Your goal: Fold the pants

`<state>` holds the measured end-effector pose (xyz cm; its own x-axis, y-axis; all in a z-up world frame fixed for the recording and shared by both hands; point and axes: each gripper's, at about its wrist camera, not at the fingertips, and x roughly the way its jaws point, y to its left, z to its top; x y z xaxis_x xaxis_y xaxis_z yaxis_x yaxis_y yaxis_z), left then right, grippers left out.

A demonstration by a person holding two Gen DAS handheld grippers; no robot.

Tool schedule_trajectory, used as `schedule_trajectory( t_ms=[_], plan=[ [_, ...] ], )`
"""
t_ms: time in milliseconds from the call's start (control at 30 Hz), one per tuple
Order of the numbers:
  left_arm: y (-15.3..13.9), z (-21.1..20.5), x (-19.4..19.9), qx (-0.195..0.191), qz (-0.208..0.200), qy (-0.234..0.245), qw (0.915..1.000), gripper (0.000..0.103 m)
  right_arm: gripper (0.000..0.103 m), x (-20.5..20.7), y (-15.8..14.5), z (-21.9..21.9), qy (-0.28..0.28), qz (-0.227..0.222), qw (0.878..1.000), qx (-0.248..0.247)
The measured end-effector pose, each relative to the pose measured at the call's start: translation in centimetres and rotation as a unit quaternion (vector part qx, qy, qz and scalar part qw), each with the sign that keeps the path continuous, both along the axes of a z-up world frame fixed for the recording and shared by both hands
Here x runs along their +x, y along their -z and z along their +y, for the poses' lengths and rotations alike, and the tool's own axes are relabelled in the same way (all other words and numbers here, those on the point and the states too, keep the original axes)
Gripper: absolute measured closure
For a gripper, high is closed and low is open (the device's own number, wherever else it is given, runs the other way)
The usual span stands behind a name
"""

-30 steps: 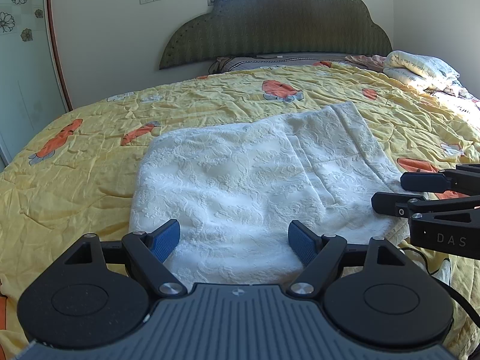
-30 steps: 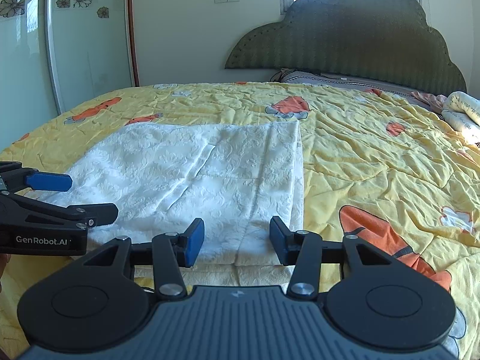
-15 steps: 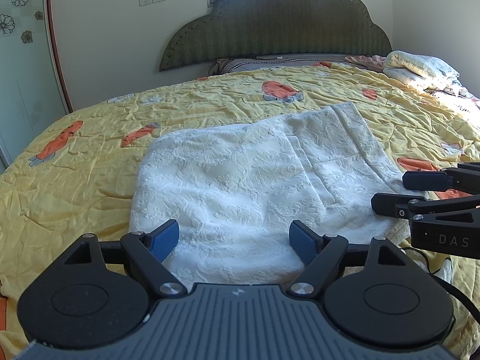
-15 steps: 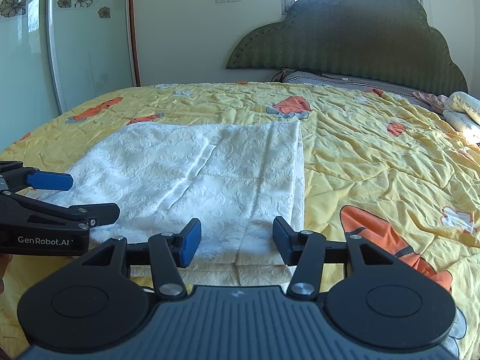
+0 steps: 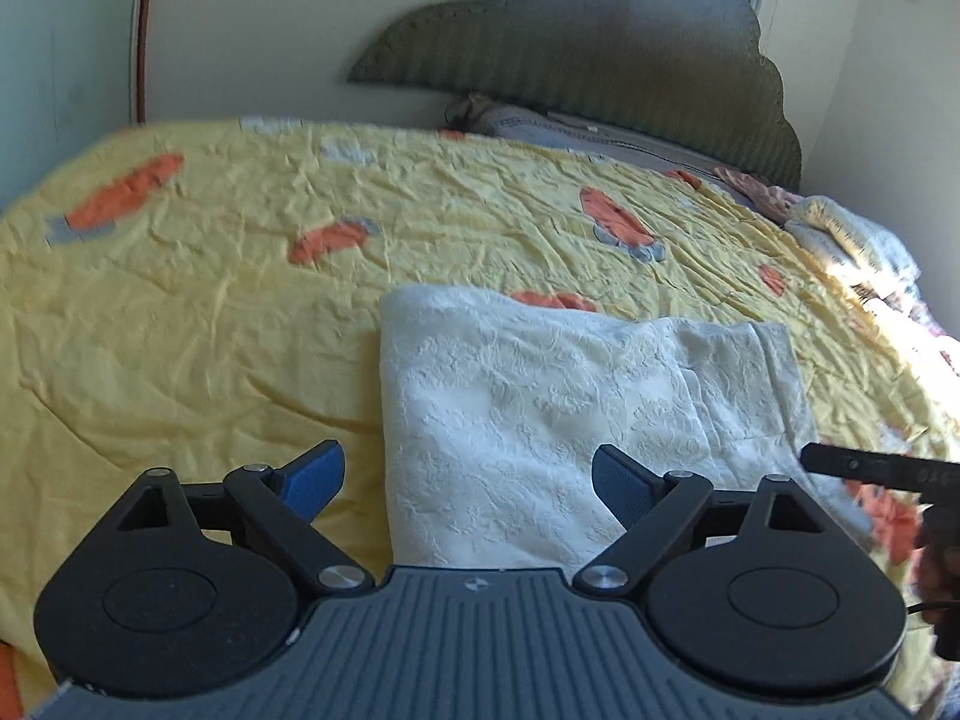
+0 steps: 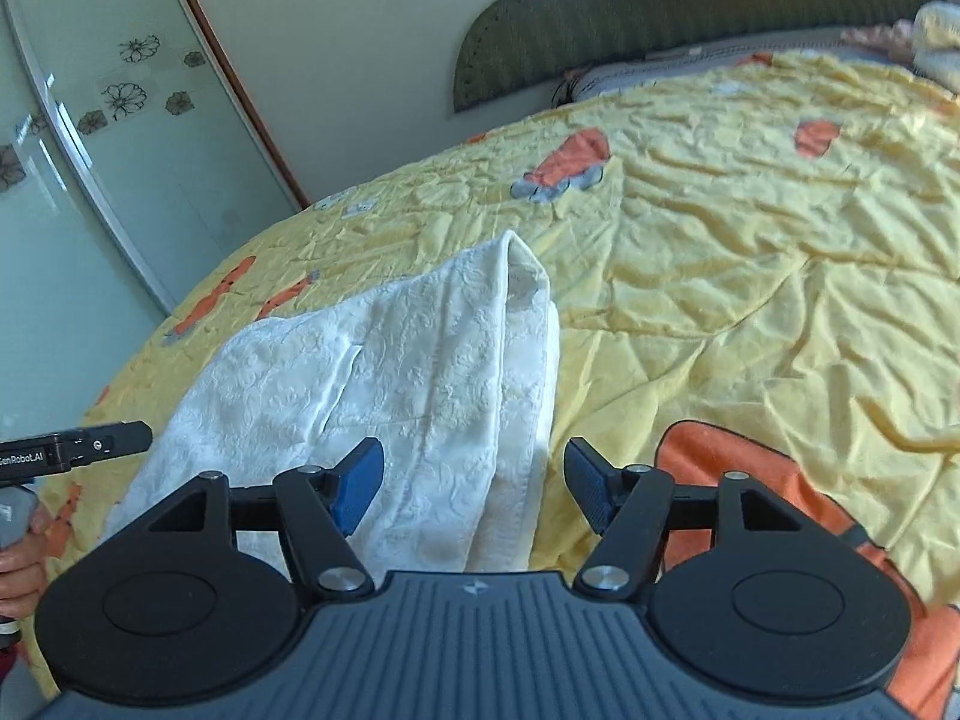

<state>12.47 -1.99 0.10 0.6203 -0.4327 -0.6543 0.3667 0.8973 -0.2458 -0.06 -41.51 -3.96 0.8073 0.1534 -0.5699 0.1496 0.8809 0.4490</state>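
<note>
Pants (image 5: 540,420), white and textured, lie at lower centre of both views on the yellow quilt (image 5: 210,330), already doubled into a stacked rectangle with a folded edge along their left side in the left wrist view. In the right wrist view the far end stands up in a loose peak above centre, and layered edges show along the right side.

Left gripper (image 5: 468,480) is spread wide with nothing between its blue pads; it straddles the near left edge of the pants, one pad over the quilt, the other over cloth. Right gripper (image 6: 468,480) is likewise spread and empty, straddling the near right edge.

My judgement: one fold is made and the step in hand is taking hold of the near edge for the next. That calls for lowering both grippers onto the near corners, pinching all layers together, then carrying the edge toward the far end without dragging the stack.

Count: one pair of pants, two grippers, one quilt, one headboard (image 5: 600,42) at top.
</note>
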Motion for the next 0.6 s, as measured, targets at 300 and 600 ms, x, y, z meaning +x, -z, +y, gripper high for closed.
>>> schedule_trajectory(
  t_ms=[300, 600],
  plan=[
    [4.0, 2.7, 5.4, -0.121, 0.126, 0.036, 0.9840, 0.013, 0.035, 4.0, 2.6, -3.0, -0.092, -0.002, 0.984, 0.156],
    [3.7, 1.0, 4.1, -0.097, 0.092, 0.049, 0.9898, 0.086, 0.076, 5.0, 2.5, -1.9, -0.081, -0.013, 0.983, 0.163]
  ],
)
